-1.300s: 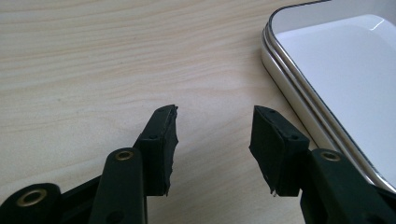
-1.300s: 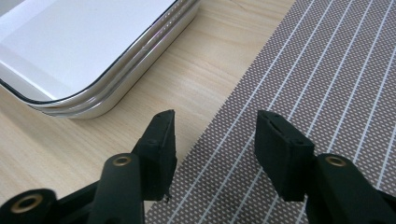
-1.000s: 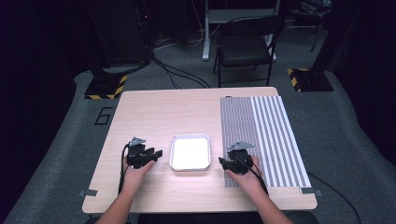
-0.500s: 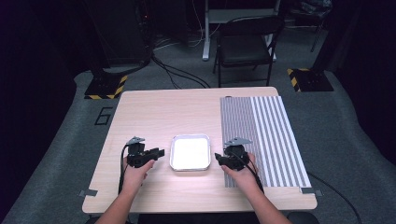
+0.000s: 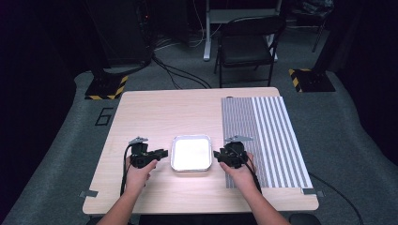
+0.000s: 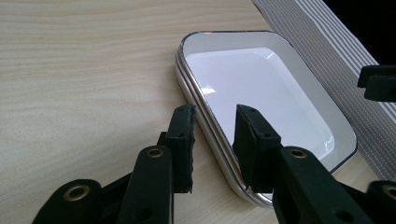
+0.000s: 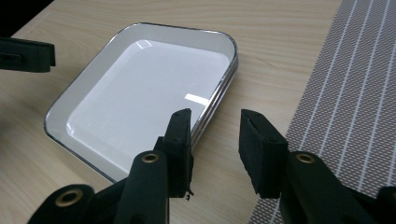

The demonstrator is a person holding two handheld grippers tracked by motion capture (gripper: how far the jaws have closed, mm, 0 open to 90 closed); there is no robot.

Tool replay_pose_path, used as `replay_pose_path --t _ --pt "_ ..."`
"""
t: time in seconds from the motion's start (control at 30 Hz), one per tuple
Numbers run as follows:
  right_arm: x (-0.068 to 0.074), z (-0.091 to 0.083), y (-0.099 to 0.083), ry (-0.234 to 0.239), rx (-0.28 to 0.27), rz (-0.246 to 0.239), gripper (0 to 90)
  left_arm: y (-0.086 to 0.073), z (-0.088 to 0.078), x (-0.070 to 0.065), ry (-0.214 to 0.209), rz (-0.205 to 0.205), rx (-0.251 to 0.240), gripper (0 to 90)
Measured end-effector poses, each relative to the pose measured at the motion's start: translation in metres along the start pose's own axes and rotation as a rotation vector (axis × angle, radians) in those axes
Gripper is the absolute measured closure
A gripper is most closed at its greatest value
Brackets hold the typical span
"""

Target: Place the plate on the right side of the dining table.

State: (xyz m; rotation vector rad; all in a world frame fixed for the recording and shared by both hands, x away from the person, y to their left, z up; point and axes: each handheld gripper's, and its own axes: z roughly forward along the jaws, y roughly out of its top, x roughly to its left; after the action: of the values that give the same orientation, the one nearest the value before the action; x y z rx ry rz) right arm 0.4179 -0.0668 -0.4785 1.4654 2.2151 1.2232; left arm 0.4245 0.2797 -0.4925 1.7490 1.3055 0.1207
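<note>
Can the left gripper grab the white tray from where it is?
Probably yes. The left gripper is open, and its jaws already straddle the near rim of the tray. Nothing lies between them, so closing should pinch the rim.

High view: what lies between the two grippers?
The white tray lies between the left gripper and right gripper; high view shows it.

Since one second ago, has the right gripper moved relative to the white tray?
Yes. In the high view, the right gripper has moved left toward the white tray, closing the gap to the tray's right edge; its open jaws now straddle that rim.
</note>
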Motion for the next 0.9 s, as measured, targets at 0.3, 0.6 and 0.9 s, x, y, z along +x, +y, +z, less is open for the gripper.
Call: replay_pose_path --t 0.3,0.6,0.9 --pt "0.0 0.007 0.006 0.09 0.032 0.162 71.9 0.002 0.003 0.0 -0.032 -0.035 -0.002 72.8" --pt "-0.003 0.015 0.006 0.132 0.062 0.236 76.2 0.002 0.008 0.001 -0.058 -0.056 0.004 73.7" --pt "-0.008 0.021 0.006 0.16 0.08 0.293 76.4 0.0 0.012 0.0 -0.071 -0.087 0.02 75.6"
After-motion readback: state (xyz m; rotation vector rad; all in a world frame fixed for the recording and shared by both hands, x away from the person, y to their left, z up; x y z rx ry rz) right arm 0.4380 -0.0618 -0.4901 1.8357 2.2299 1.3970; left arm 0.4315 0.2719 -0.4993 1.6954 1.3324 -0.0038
